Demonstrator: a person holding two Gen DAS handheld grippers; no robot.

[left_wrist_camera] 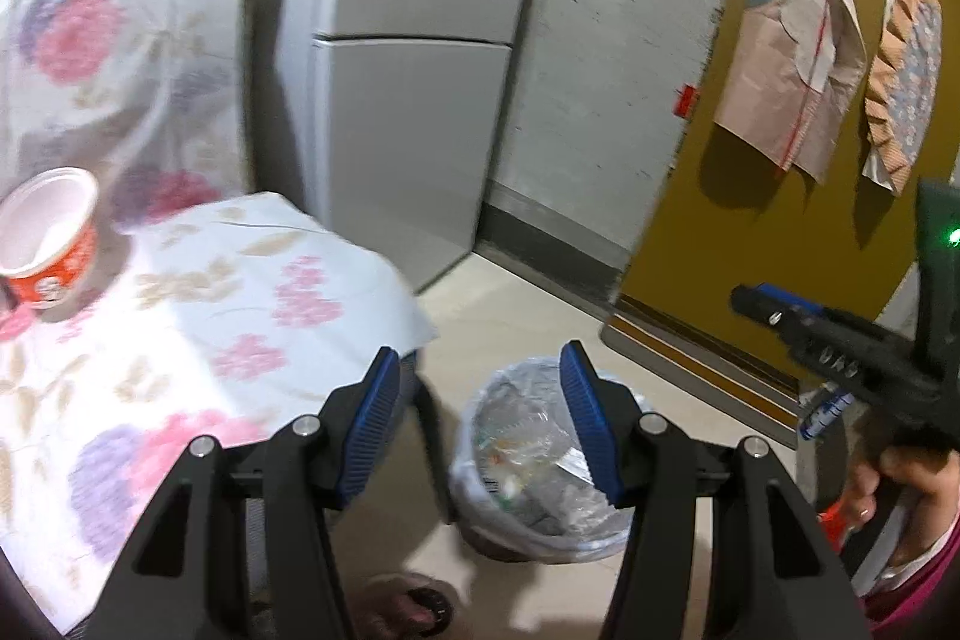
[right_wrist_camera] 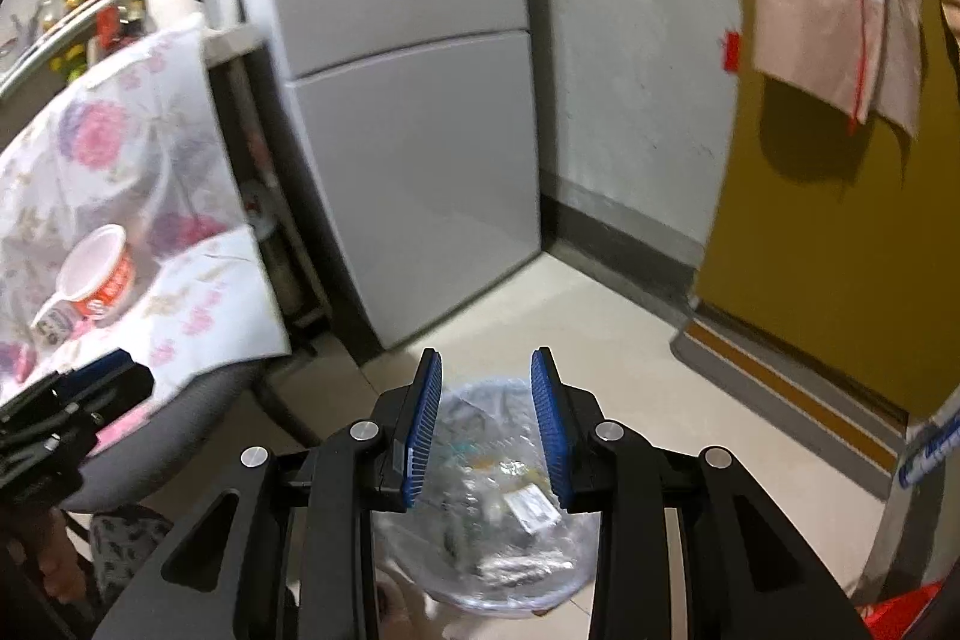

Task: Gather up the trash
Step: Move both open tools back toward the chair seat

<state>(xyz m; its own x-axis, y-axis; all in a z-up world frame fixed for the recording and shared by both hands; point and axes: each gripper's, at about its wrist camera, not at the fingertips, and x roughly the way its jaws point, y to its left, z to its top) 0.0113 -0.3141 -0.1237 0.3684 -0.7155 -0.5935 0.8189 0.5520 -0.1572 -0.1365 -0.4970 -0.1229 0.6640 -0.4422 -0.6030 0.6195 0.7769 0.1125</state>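
Observation:
A trash bin (left_wrist_camera: pixel 534 466) lined with a clear bag stands on the floor and holds wrappers; it also shows in the right wrist view (right_wrist_camera: pixel 498 508). My left gripper (left_wrist_camera: pixel 480 424) is open and empty, above the bin and beside the table's corner. My right gripper (right_wrist_camera: pixel 486 424) is open and empty, directly over the bin; it shows at the right of the left wrist view (left_wrist_camera: pixel 780 316). An empty red-and-white paper bowl (left_wrist_camera: pixel 51 238) sits on the floral tablecloth (left_wrist_camera: pixel 210 316), also in the right wrist view (right_wrist_camera: pixel 99 277).
A grey refrigerator (left_wrist_camera: pixel 414 70) stands behind the bin against a concrete wall. A mustard door (left_wrist_camera: pixel 780 208) with hanging cloth bags is at the right. A small item (right_wrist_camera: pixel 57 325) lies by the bowl. A grey chair (right_wrist_camera: pixel 180 436) sits under the table. My sandalled foot (left_wrist_camera: pixel 414 604) is near the bin.

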